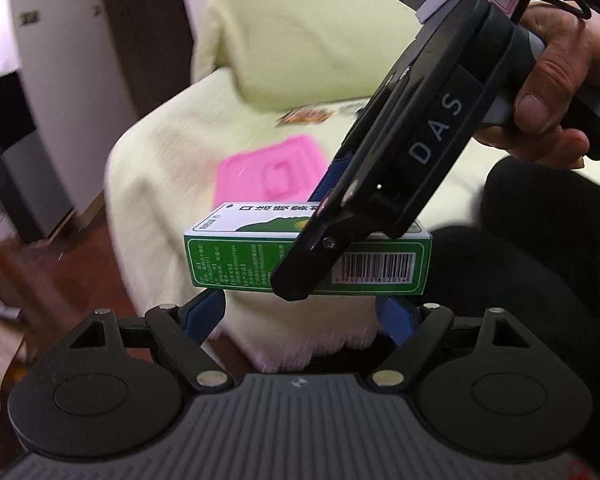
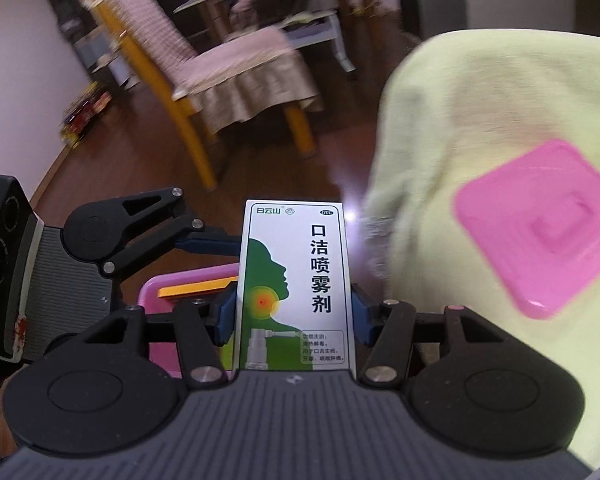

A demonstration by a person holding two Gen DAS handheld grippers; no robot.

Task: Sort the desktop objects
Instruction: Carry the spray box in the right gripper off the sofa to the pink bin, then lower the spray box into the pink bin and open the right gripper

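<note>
The pale yellow-green cloth [image 2: 480, 128] over the table is the biggest thing before me, and on it lies a pink square lid [image 2: 540, 228], flat and well apart from what I carry. Farther back in the left wrist view sits a small printed packet [image 1: 306, 115], too blurred to read, so I judge the sorting is mid-way at best: at least these remain unplaced.

My right gripper [image 2: 292, 316] is clamped on the medicine box [image 2: 296, 280], its blue pads pressing the two long sides, the box held in the air off the table edge, above the wooden floor [image 2: 140, 152]. My left gripper [image 1: 300, 308] stands wide just under the box, pads apart and not touching it. Below, a pink tray [image 2: 180, 280] with something orange in it shows; it may be the destination, though I cannot tell.

The box front reads 白云山, OTC, and 口洁喷雾剂; its green side carries a barcode. The right gripper's body bears "DAS".
</note>
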